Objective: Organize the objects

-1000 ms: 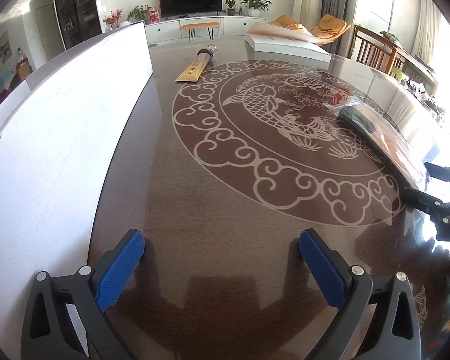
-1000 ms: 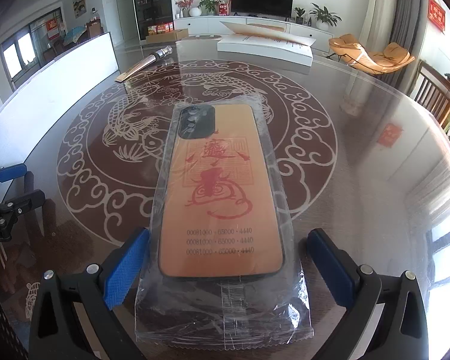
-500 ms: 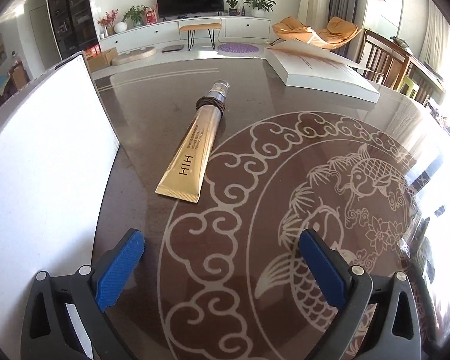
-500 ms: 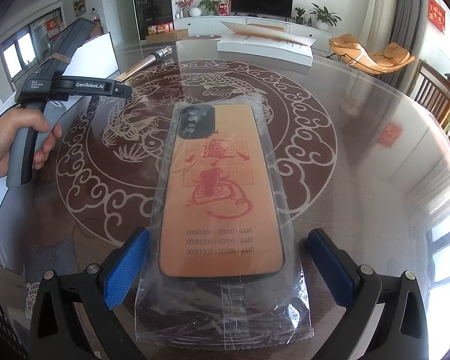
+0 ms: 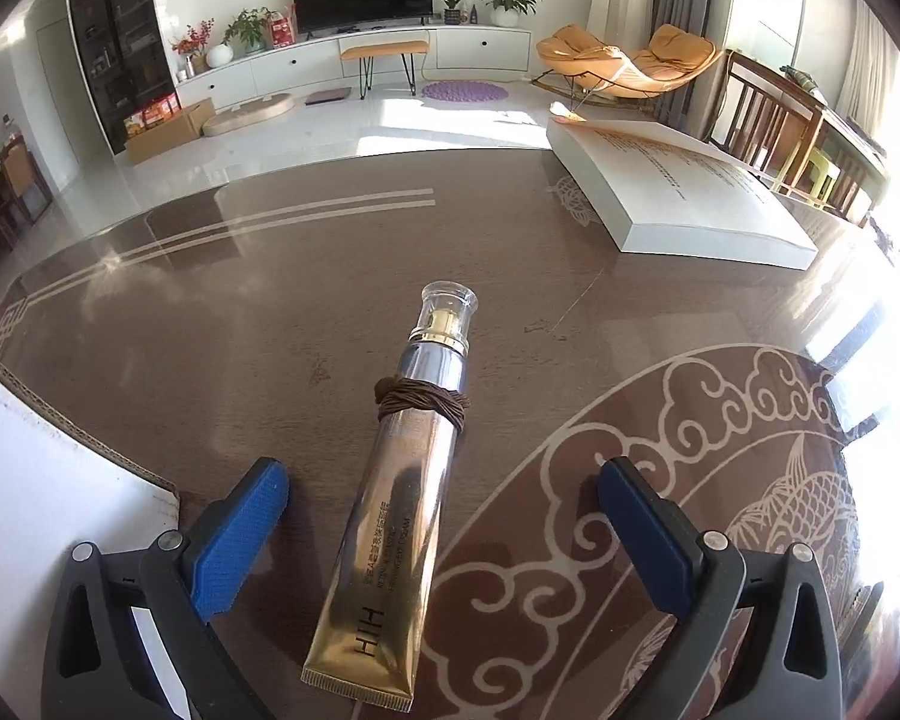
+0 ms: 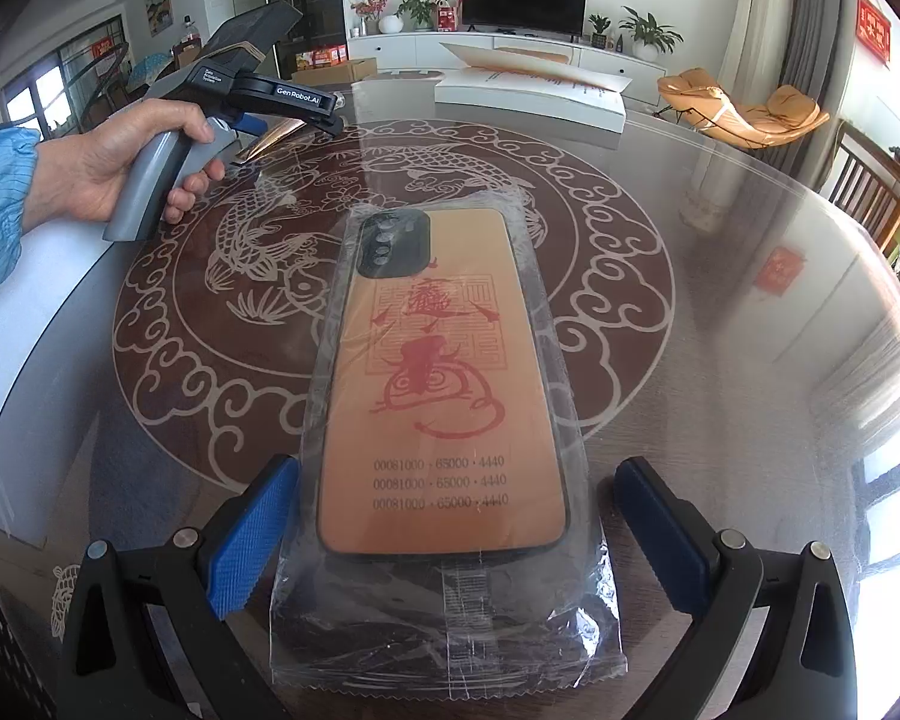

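Note:
A gold cream tube [image 5: 397,510] with a clear cap and a brown band lies on the dark table, cap pointing away. My left gripper [image 5: 444,516] is open, its blue pads either side of the tube's lower half, apart from it. An orange phone case in a clear plastic bag [image 6: 444,384] lies flat on the table. My right gripper [image 6: 456,516] is open around the bag's near end. The left gripper also shows in the right wrist view [image 6: 297,120], held by a hand at the far left over the tube.
A white board [image 5: 42,510] stands along the table's left edge. A large white flat box [image 5: 678,192] lies at the table's far right, also in the right wrist view [image 6: 534,96]. Wooden chairs [image 5: 768,114] stand beyond the table.
My left gripper has moved forward across the table to the gold tube, which now lies between its open fingers. The right gripper and phone case have not moved.

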